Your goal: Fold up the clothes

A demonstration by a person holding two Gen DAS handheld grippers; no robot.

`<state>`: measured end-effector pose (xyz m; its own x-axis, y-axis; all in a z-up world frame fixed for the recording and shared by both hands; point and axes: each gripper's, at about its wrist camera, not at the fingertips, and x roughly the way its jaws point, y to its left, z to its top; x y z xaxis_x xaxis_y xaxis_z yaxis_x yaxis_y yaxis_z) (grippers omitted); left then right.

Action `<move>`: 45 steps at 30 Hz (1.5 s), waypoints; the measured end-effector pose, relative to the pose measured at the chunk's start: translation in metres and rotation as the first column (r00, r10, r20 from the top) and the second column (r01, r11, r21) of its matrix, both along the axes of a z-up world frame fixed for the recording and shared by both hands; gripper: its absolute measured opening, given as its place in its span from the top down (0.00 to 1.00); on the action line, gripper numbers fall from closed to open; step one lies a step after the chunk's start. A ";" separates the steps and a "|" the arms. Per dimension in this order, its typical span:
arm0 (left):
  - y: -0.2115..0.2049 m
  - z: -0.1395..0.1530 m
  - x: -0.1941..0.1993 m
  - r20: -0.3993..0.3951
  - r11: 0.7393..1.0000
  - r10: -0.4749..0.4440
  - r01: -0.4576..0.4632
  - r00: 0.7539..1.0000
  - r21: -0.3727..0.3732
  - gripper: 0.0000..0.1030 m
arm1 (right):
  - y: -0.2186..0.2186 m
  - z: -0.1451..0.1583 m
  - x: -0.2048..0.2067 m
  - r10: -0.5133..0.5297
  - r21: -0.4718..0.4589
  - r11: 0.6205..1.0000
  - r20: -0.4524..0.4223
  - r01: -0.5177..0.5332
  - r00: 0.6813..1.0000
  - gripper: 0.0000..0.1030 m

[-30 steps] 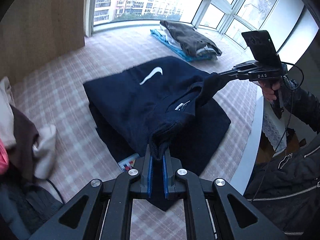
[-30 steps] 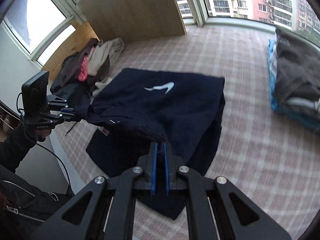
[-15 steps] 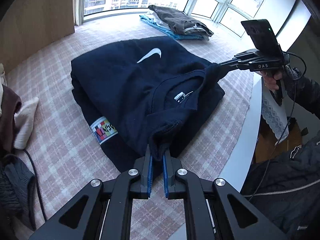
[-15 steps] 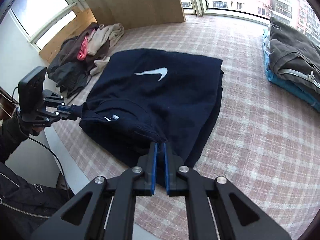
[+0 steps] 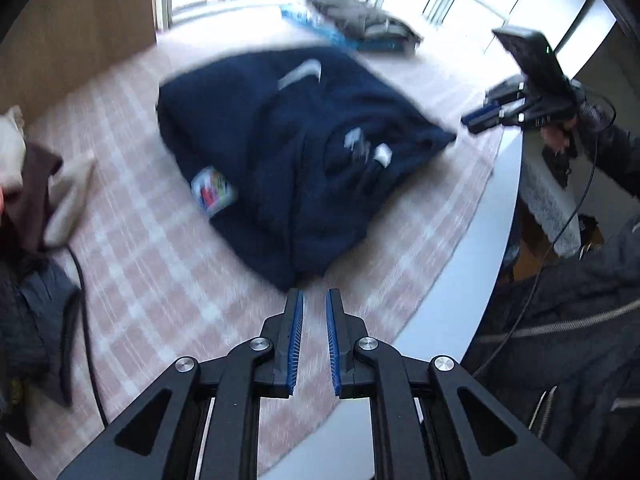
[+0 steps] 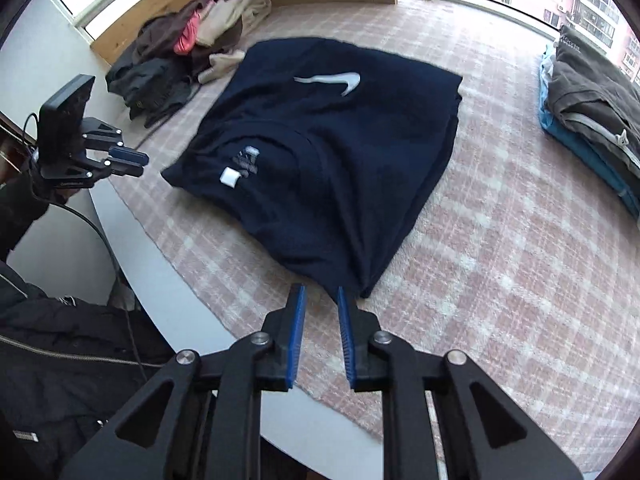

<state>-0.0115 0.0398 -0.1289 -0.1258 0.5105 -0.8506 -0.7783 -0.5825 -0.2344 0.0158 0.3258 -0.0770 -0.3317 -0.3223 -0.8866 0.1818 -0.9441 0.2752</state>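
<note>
Lying folded on the pink checked tablecloth (image 6: 500, 248), the navy blue sweatshirt with a white swoosh logo (image 6: 336, 152) sits near the table's front edge, collar side towards the person. Seen from the right wrist, its nearest corner is at twelve o'clock from the right gripper (image 6: 321, 300), just past the blue-padded fingertips (image 6: 299, 300). Those jaws are opening and nothing is pinched between them; the cloth tip sits just beyond the right pad. Seen from the left wrist, another folded corner lies at twelve o'clock from the left gripper (image 5: 314, 300), just ahead of its tips. Its jaws stand slightly apart with only tablecloth between them.

Both grippers angle steeply down at the table, one at each near corner, about equally close. The sweatshirt's long axis runs away from the person, towards the windows. At two o'clock in the right view a stack of folded grey and blue clothes (image 6: 592, 104) waits; at eleven o'clock a heap of unfolded garments (image 6: 188, 48) lies. My guess: this fold is finished.
</note>
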 end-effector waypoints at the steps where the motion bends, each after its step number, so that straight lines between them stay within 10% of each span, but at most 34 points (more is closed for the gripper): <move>1: 0.009 -0.001 -0.005 -0.013 1.000 -0.007 0.007 1.000 0.016 0.90 | 0.000 0.003 -0.007 -0.006 -0.029 1.000 -0.016 0.006 1.000 0.83; 10: 0.041 -0.039 -0.002 0.069 0.987 -0.141 0.146 0.988 -0.064 0.90 | -0.034 -0.052 -0.039 -0.019 0.050 0.999 0.059 0.016 0.998 0.83; 16: 0.023 0.001 -0.035 0.014 0.999 -0.032 0.032 0.999 0.004 0.90 | -0.019 -0.010 -0.047 -0.069 -0.053 0.996 -0.034 0.067 0.997 0.83; 23: 0.035 -0.053 -0.068 0.113 0.995 -0.018 0.029 0.993 -0.093 0.92 | -0.022 -0.050 -0.102 -0.065 -0.086 0.994 0.072 0.071 0.995 0.78; 28: 0.017 -0.017 -0.095 0.073 0.997 0.067 -0.065 0.995 -0.033 0.90 | 0.010 -0.023 -0.114 -0.130 -0.114 0.985 0.016 0.131 0.991 0.78; 33: 0.007 -0.004 -0.173 0.205 0.951 0.275 -0.298 0.939 0.088 0.70 | 0.080 -0.008 -0.149 -0.315 -0.173 0.933 0.033 0.316 0.949 0.66; 45: 0.022 -0.040 -0.245 0.408 0.919 0.381 -0.387 0.829 -0.073 0.69 | 0.120 -0.024 -0.197 -0.368 -0.145 0.912 0.123 0.383 0.922 0.66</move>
